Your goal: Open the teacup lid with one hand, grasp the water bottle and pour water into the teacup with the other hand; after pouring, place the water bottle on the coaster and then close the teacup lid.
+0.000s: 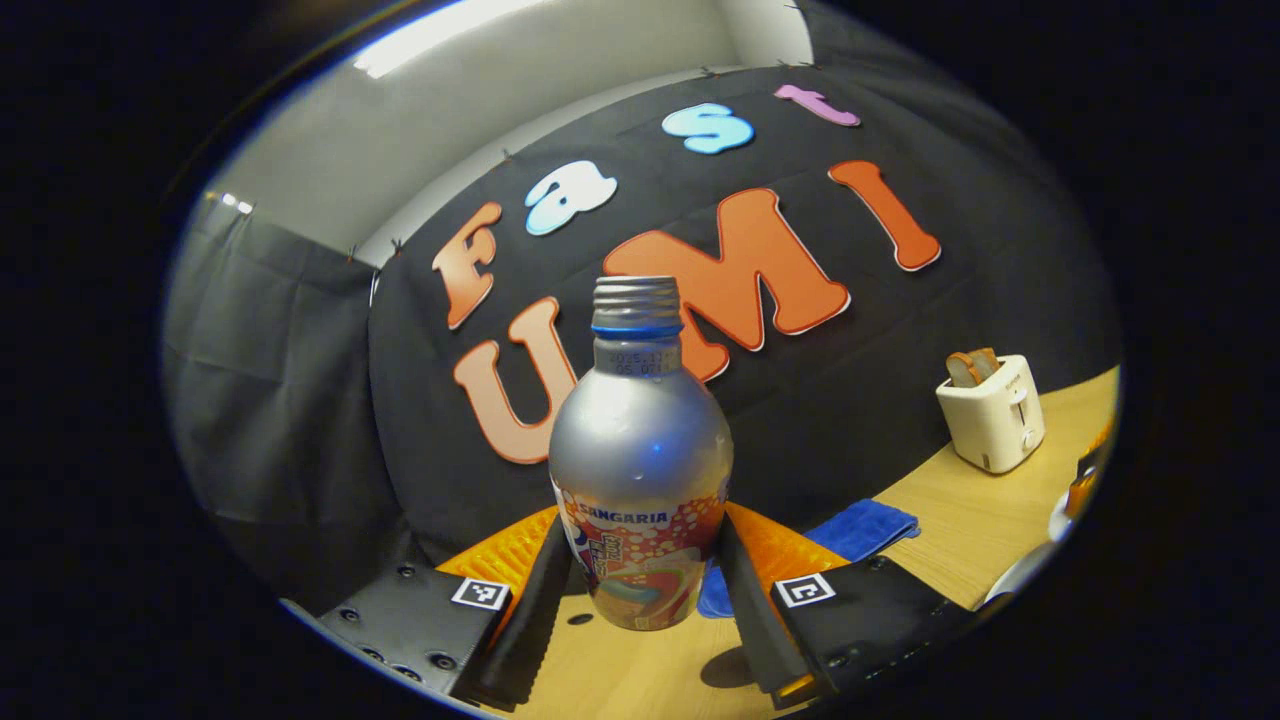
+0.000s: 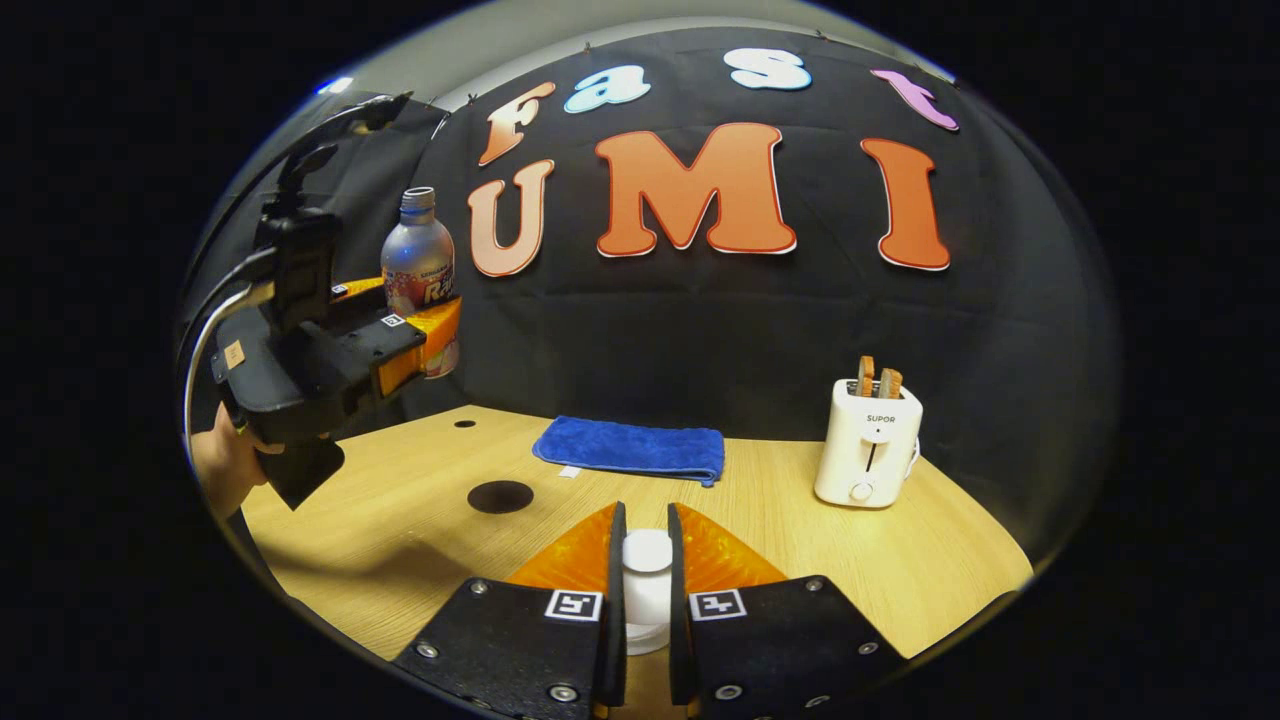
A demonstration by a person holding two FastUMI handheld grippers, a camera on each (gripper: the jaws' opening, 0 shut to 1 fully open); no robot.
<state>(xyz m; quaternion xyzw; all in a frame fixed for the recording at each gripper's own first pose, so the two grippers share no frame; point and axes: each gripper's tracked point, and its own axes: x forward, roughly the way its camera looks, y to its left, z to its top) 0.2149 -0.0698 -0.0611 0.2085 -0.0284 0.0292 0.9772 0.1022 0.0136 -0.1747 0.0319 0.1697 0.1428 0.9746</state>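
Observation:
A silver water bottle with a printed label and a bare threaded neck stands upright between the fingers of my left gripper, which is shut on its lower body. In the right gripper view this bottle hangs in the air at the far left, in the left gripper, above the wooden table. My right gripper is shut on the white knob of the teacup lid; the cup is hidden below the fingers. A round black coaster lies on the table left of centre.
A folded blue cloth lies at the back of the table by the black wall. A white toaster with two slices of bread stands at the right. A person's hand holds the left gripper at the left edge.

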